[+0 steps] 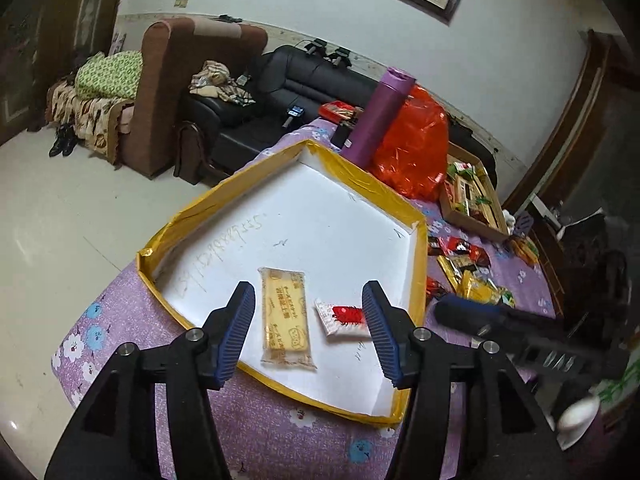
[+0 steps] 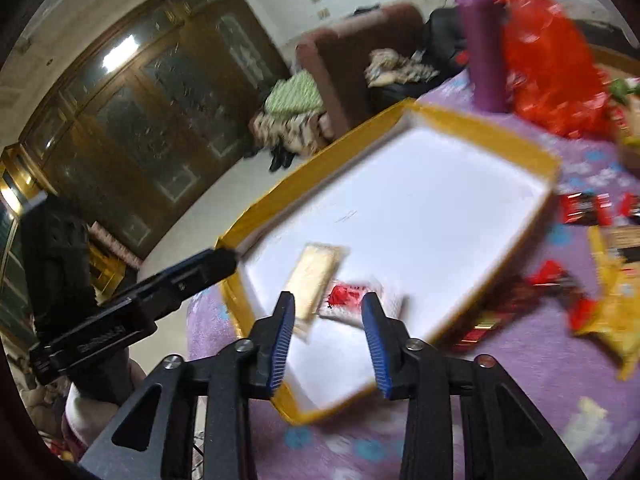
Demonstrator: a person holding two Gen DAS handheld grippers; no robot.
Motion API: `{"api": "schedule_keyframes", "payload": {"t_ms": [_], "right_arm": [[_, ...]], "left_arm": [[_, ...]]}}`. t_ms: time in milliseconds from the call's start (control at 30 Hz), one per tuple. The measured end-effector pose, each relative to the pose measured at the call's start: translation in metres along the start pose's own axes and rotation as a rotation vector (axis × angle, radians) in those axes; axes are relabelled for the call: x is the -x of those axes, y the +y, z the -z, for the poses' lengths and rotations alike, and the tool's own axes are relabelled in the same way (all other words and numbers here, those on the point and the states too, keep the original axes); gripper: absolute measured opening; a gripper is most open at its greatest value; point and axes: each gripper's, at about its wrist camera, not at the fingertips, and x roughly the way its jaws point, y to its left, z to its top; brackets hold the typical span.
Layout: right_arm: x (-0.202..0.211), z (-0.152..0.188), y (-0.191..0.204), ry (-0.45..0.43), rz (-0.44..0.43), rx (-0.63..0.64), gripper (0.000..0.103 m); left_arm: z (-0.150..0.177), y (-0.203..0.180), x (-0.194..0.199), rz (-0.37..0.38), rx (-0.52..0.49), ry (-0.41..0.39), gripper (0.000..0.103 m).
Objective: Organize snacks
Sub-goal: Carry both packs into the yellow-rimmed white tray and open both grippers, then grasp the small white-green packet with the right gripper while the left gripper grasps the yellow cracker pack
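two handheld claws hover over a shallow white tray (image 1: 224, 200) w/ yellow taped rim, sitting on a worktop (image 1: 256, 432) covered in purple flowered cloth. all places below are given relative to the tray.

left claw (image 1: 308, 326) is above the tray's near edge, jaws apart, nothing between the pads. right claw (image 2: 328, 338) is also above the near edge, jaws apart and empty; its view is smeared by blur.

inside the tray, near that front edge, lie two snacks side by side: a long yellow biscuit pack (image 1: 285, 318) and, just right of it, a small white sachet w/ red print (image 1: 344, 317). they're close but seem not to touch. the rest of the tray floor is bare apart from handwriting.

outside the tray, off its right side, a loose heap of red & yellow snack packets (image 1: 468, 268) waits on the cloth. behind the tray's far corner stand a purple cylinder (image 1: 378, 116) and a red plastic bag (image 1: 416, 140); further right, a cardboard box (image 1: 472, 196) holds more snacks.

risks, as i judge them:
- both claws crowd the same front edge, so they could knock each other when one reaches for the heap.
- a low swing could catch the raised rim and shove the tray.
- the packs look slick & flat, so a pinch could slip.
- sweeping past may scatter the two placed snacks.
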Motion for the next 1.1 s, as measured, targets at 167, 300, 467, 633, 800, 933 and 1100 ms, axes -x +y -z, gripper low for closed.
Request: {"api": "schedule_keyframes", "payload": {"t_ms": [167, 300, 467, 633, 800, 933, 1100], "right_arm": [[0.064, 0.018, -0.059, -0.083, 0.142, -0.051, 0.044], [0.092, 0.04, -0.115, -0.073, 0.252, -0.142, 0.046], [0.085, 0.069, -0.141, -0.001, 0.26, -0.199, 0.049], [0.055, 0.079, -0.132, 0.038, 0.233, -0.205, 0.049], [0.044, 0.081, -0.116, 0.037, 0.333, -0.106, 0.04], [0.052, 0.088, -0.121, 0.053, 0.367, -0.072, 0.019], [0.077, 0.095, -0.153, 0.02, 0.367, -0.128, 0.019]], "left_arm": [[0.013, -0.03, -0.004, 0.04, -0.076, 0.023, 0.055], [0.02, -0.055, -0.008, 0.083, -0.106, 0.038, 0.055], [0.024, -0.083, -0.012, 0.102, -0.152, 0.06, 0.055], [0.029, -0.11, -0.017, 0.112, -0.201, 0.096, 0.057], [0.03, -0.143, -0.029, 0.136, -0.279, 0.12, 0.06], [0.03, -0.173, -0.051, 0.182, -0.332, 0.16, 0.062], [0.021, -0.211, -0.084, 0.258, -0.394, 0.21, 0.062]]}}
